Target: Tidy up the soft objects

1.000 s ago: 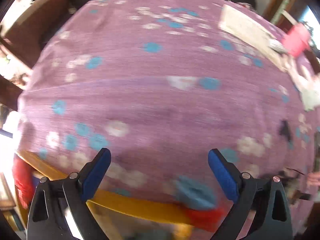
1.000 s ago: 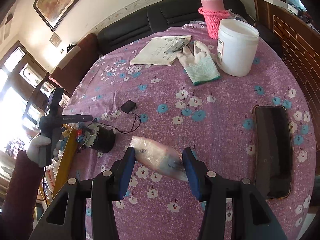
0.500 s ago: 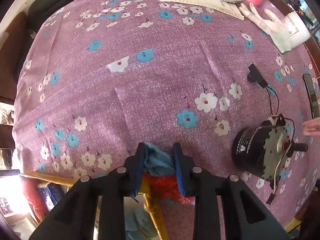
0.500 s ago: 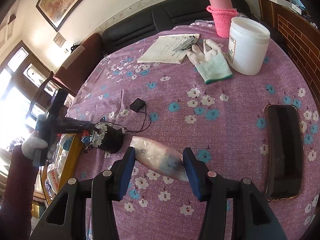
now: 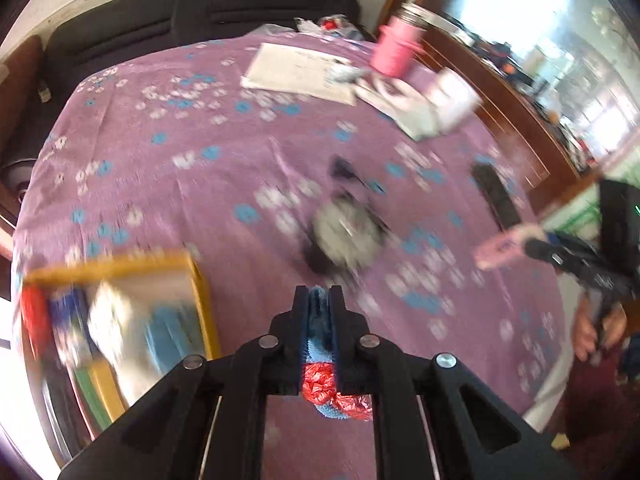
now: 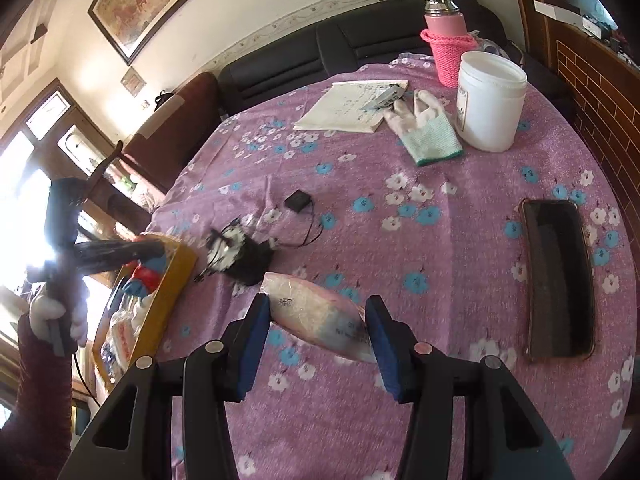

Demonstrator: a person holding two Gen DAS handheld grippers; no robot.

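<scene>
My left gripper [image 5: 319,290] is shut on a blue cloth [image 5: 318,332] with a red plastic bag [image 5: 320,384] bunched behind it, held in the air over the table's edge. The right wrist view shows this left gripper [image 6: 158,254] above a yellow box [image 6: 178,276], with the cloth [image 6: 148,276] hanging from it. My right gripper [image 6: 317,302] is shut on a pink-and-white plastic packet [image 6: 316,318], both pads against its sides. In the blurred left wrist view the packet [image 5: 506,246] sticks out of the right gripper [image 5: 534,242].
The yellow box [image 5: 198,280] holds several soft things beside the purple flowered tablecloth [image 6: 400,240]. On the cloth lie a black motor with wires [image 6: 244,256], a phone [image 6: 560,280], a white jar [image 6: 488,104], a glove [image 6: 432,136], papers [image 6: 352,106] and a pink flask [image 6: 448,40].
My left gripper went from open to shut on the blue cloth and red bag, then rose and swung towards the table. The right gripper kept hold of the packet and shifted a little.
</scene>
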